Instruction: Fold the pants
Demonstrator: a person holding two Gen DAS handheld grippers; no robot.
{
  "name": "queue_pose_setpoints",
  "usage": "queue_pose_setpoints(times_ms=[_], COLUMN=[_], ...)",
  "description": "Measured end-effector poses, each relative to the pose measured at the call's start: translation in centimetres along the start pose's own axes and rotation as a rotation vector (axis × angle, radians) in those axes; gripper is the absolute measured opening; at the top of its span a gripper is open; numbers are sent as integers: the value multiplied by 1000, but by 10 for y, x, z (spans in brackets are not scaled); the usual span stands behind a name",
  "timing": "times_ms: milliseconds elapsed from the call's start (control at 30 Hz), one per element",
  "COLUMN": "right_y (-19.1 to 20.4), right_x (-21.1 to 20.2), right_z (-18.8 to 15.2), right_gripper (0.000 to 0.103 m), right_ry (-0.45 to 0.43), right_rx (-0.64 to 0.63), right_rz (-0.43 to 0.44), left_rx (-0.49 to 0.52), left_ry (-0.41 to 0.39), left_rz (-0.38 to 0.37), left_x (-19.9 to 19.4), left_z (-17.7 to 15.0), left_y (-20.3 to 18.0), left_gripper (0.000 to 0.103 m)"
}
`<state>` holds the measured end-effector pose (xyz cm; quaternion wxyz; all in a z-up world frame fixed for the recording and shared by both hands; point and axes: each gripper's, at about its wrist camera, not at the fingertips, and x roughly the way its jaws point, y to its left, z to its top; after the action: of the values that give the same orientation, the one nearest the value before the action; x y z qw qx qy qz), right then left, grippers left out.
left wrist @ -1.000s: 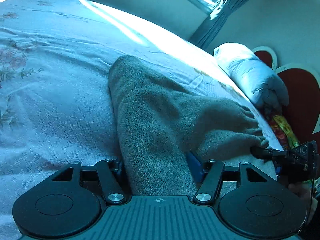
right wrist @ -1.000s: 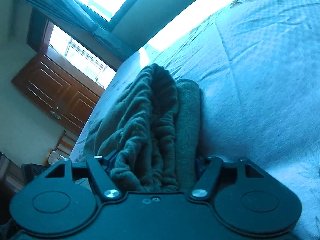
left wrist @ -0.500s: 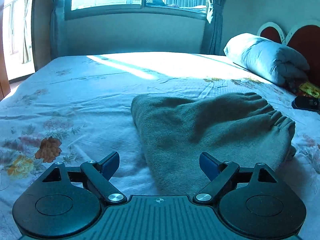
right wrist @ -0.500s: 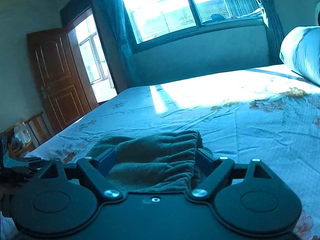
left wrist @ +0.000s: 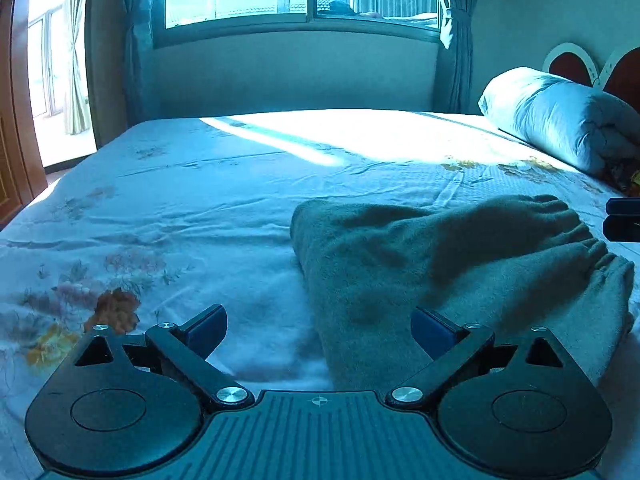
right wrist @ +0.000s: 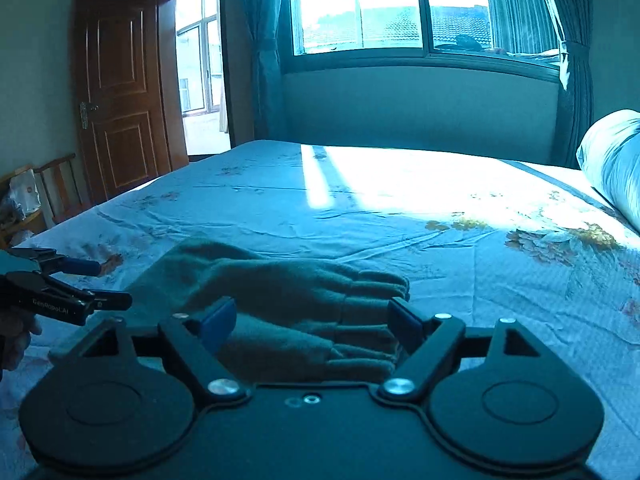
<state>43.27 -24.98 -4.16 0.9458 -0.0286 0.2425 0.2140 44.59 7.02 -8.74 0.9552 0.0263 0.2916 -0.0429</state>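
The grey-green fleece pants [left wrist: 440, 264] lie folded in a compact bundle on the bed, elastic waistband to the right. In the right wrist view the pants [right wrist: 288, 292] lie just ahead of the fingers. My left gripper [left wrist: 318, 326] is open and empty, raised above the bundle's near left edge. My right gripper [right wrist: 310, 320] is open and empty, above the waistband end. The left gripper also shows at the left of the right wrist view [right wrist: 68, 284], and part of the right gripper shows at the right edge of the left wrist view [left wrist: 624, 220].
The bed [left wrist: 200, 208] has a pale floral sheet with a sunlit strip at the far side. A rolled quilt [left wrist: 560, 120] lies by the headboard on the right. A wooden door [right wrist: 120, 92] and a chair [right wrist: 44, 196] stand left of the bed.
Both grippers let go of the pants, opened and pulled back and up. The pants now lie folded on the bed, free of both grippers.
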Motion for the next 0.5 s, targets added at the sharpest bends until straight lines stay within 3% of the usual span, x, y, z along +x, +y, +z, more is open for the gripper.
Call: queue_pose_setpoints(times_ms=[133,200,300,367,500], right_y=[2,6,4,2,1], right_x=[39,58,100,108,102], right_z=[21,25,13,5,5], right_gripper=[45,45,45,52,55], right_ry=[39,76,259,260,258], right_rx=[2,-14,-30,-61,-55], right_rz=[-10,-15,-92,-117,-114], left_rx=[26,39,49,38,20], left_ry=[19,29,77,79,80], left_rz=[44,58,62,54,44], left_x=[33,47,68,76,76], left_z=[25,30,26,20,17], left_y=[-3,-6,-7,-5,0], left_gripper=[98,98,98,101,103])
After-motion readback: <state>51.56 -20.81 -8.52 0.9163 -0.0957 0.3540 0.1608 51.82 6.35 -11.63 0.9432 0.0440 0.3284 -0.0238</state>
